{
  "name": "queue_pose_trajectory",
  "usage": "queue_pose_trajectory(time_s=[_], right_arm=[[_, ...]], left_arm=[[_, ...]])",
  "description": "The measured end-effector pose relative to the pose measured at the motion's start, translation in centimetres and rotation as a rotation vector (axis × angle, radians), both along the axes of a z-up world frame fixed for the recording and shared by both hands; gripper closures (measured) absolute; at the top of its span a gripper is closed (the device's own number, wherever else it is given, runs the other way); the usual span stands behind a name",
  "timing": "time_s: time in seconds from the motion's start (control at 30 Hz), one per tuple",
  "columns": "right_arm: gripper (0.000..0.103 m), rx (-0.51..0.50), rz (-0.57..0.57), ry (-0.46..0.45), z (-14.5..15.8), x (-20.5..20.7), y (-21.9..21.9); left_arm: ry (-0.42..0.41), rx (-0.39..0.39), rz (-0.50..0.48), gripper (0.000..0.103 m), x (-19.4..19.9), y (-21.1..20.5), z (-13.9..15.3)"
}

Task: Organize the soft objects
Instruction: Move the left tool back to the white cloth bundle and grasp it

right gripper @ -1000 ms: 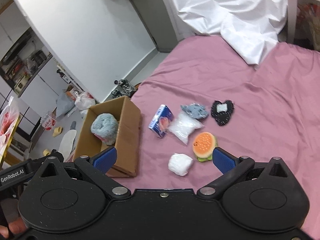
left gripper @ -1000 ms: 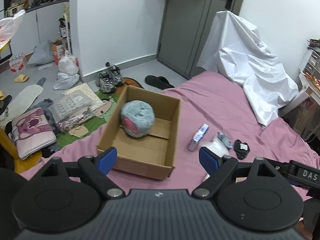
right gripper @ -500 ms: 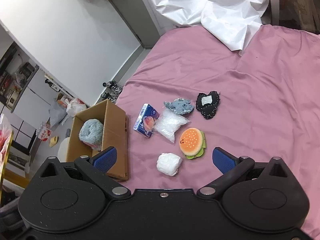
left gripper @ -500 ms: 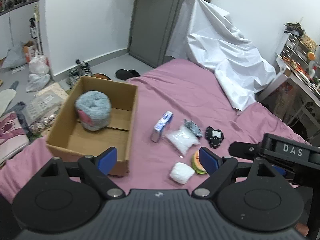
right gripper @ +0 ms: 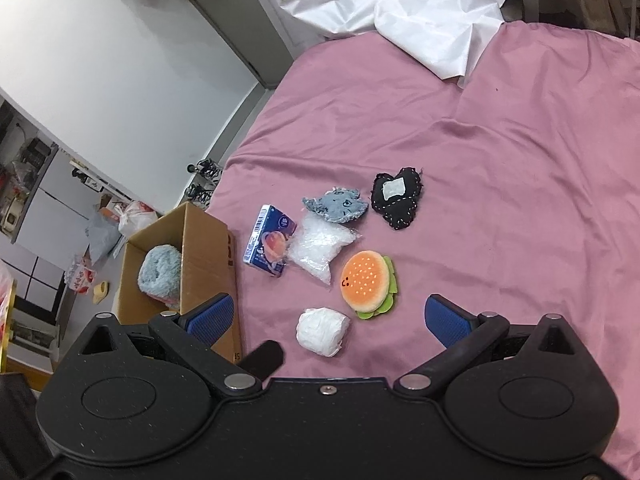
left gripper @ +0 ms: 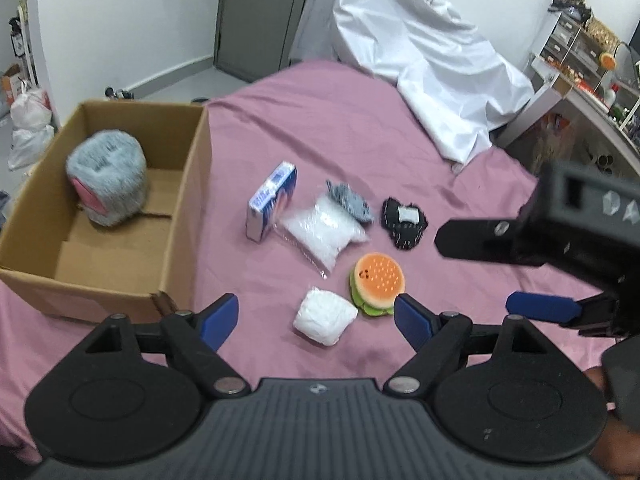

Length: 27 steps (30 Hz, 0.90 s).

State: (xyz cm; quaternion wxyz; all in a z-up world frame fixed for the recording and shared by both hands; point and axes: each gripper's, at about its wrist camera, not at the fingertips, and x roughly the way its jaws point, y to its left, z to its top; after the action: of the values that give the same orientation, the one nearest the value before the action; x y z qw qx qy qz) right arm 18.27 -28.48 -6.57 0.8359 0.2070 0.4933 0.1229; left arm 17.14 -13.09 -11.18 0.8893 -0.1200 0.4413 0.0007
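Note:
A cardboard box [left gripper: 182,216] [right gripper: 204,248] sits on the pink bed, holding a fluffy grey-blue plush [left gripper: 106,182] [right gripper: 158,274]. To its right lie a blue tissue pack [left gripper: 272,200] [right gripper: 269,246], a clear bag of white filling [left gripper: 322,230] [right gripper: 318,246], a grey-blue plush [left gripper: 348,200] [right gripper: 336,206], a black heart cushion [left gripper: 402,220] [right gripper: 396,194], a burger plush [left gripper: 376,282] [right gripper: 366,282] and a white wad [left gripper: 324,316] [right gripper: 322,330]. My left gripper [left gripper: 316,318] is open and empty above the white wad. My right gripper [right gripper: 328,320] is open and empty over the wad and burger; it also shows in the left wrist view [left gripper: 540,308].
A white sheet [left gripper: 424,76] [right gripper: 400,4] is draped at the bed's far end. Shelving with clutter [left gripper: 580,52] stands at the right. Bags and shoes lie on the floor [right gripper: 132,216] beyond the box, near a white wall and grey door.
Both grippers have moved right and closer over the loose items; the box has shifted to the left of both views. The right gripper now shows in the left wrist view. Both stay open.

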Motion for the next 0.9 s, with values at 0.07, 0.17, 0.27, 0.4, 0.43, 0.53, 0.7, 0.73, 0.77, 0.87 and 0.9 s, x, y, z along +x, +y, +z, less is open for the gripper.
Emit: queue_pose_trajectory(time_s=[0.07,0.17,0.27,0.4,0.43,0.53,0.7,0.73,0.77,0.87,0.9], right_arm=[[0.000,-0.008,-0.006,0.007,-0.3,0.2,0.1],[0.002,-0.018,-0.005,0.025,-0.9,0.7,0.4],[0.007,-0.032,0.012,0.038,-1.6,1.4,0.9],[0.012,-0.030,0.021,0.068,-2.6,2.5,1.4],[0.012,-0.027,0.017,0.077,-2.9,2.8,1.4],[0.015,-0.017,-0.005,0.096,-3.6,3.5,1.2],[0.022,-0.020,-0.026,0.150,-5.3,4.8,1.2],[0.022,-0.019,-0.026,0.155,-5.6,5.0,1.3],[0.022,-0.020,-0.023,0.157,-5.8,5.1,1.6],[0.022,-0.032,0.001,0.174,-6.6,5.6,2.5],[0.022,-0.033,0.006,0.181,-6.8,5.9,2.7]], left_arm=[[0.016,-0.004,-0.007,0.019,0.6,-0.2,-0.8],[0.041,-0.016,-0.016,0.019,1.5,-0.4,-2.1],[0.067,-0.021,-0.020,0.020,2.5,-0.7,-3.4],[0.101,-0.028,-0.026,0.022,3.7,-1.0,-5.1],[0.108,-0.028,-0.026,0.022,3.9,-1.0,-5.6],[0.134,-0.041,-0.021,0.025,4.7,-1.2,-6.8],[0.162,-0.059,-0.012,0.041,5.7,-1.0,-8.4],[0.168,-0.064,-0.005,0.044,5.8,-0.9,-8.7],[0.170,-0.064,0.001,0.049,5.9,-0.7,-8.8],[0.168,-0.073,0.017,0.054,6.0,-0.2,-8.8],[0.169,-0.077,0.020,0.054,6.0,-0.1,-8.7]])
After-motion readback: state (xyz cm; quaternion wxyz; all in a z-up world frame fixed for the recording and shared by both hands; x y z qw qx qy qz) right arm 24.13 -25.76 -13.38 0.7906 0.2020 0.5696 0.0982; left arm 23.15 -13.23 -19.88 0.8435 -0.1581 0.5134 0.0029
